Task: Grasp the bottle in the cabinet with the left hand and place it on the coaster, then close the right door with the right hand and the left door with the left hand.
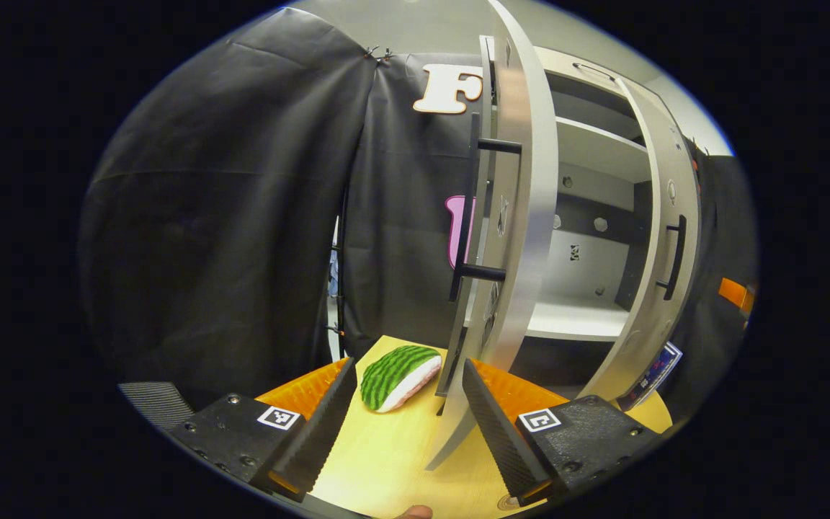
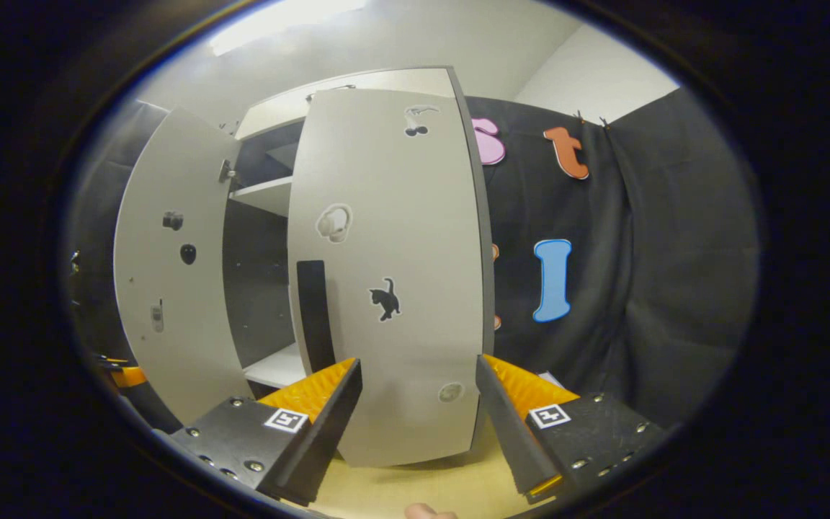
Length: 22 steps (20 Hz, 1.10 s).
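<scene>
The left door [image 1: 523, 216] stands wide open and edge-on just ahead of the left gripper [image 1: 408, 414], whose fingers [image 1: 328, 422] are spread and hold nothing; the door's lower corner falls between them in the view, but I cannot tell whether it touches either one. It looks like a stiff, thin panel that should swing lightly on its hinges. The long black handle [image 1: 467, 209] on its outer face is the sure place to take hold, though a flat push on that face near the free edge would probably do as well. The right door [image 2: 393, 274] is also open. It faces the right gripper [image 2: 418, 411], which is spread and empty, with the door's bottom edge between its fingers; contact is again unclear. Its handle [image 2: 312, 313] shows as a dark strip at the free edge. The cabinet [image 1: 588, 151] shelves that can be seen are bare, though both doors cover much of the inside. A labelled thing [image 1: 651, 373] peeks out past the right door's foot and may be the bottle, but too little of it shows to say. On the table [image 1: 393, 461] lies a green striped slice [image 1: 399, 376], and I cannot judge whether it is the coaster. A thumb tip [image 1: 415, 512] is cut off at the bottom edge.
</scene>
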{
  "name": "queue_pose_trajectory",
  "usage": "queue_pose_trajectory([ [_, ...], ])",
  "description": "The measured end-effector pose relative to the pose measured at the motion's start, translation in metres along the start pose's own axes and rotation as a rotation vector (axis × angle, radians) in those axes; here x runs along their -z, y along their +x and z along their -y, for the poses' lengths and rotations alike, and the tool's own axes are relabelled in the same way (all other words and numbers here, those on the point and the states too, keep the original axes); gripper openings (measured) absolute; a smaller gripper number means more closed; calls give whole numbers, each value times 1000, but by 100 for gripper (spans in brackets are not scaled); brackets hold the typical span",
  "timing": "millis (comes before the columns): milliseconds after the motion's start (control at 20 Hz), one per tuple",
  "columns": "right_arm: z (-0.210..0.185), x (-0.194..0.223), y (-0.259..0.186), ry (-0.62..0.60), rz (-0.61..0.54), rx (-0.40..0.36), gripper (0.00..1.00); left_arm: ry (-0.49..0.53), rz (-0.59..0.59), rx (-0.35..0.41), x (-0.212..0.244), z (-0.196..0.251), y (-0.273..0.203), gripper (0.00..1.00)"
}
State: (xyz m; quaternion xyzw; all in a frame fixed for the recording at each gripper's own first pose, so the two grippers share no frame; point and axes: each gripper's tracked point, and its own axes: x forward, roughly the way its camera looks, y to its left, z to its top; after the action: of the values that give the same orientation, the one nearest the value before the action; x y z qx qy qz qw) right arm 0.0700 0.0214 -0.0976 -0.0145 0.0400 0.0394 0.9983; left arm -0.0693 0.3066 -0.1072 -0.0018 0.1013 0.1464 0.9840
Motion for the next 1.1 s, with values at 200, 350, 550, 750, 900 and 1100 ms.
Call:
queue_pose_trajectory([
  [200,7,1,-3,-2,-3,7,93,0,1,29,1,14,-2,95],
  [350,11,2,-6,1,-6,15,96,1,2,55,4,25,-1,89],
  [550,17,6,-10,3,-13,26,96,1,-2,87,6,37,-2,94],
  [750,23,8,-16,8,-19,41,96,7,-5,114,8,50,-3,99],
  [900,28,7,-19,6,-19,51,96,1,-7,138,9,59,-1,99],
  [1100,34,7,-23,-2,-21,65,96,0,-10,168,12,75,2,94],
])
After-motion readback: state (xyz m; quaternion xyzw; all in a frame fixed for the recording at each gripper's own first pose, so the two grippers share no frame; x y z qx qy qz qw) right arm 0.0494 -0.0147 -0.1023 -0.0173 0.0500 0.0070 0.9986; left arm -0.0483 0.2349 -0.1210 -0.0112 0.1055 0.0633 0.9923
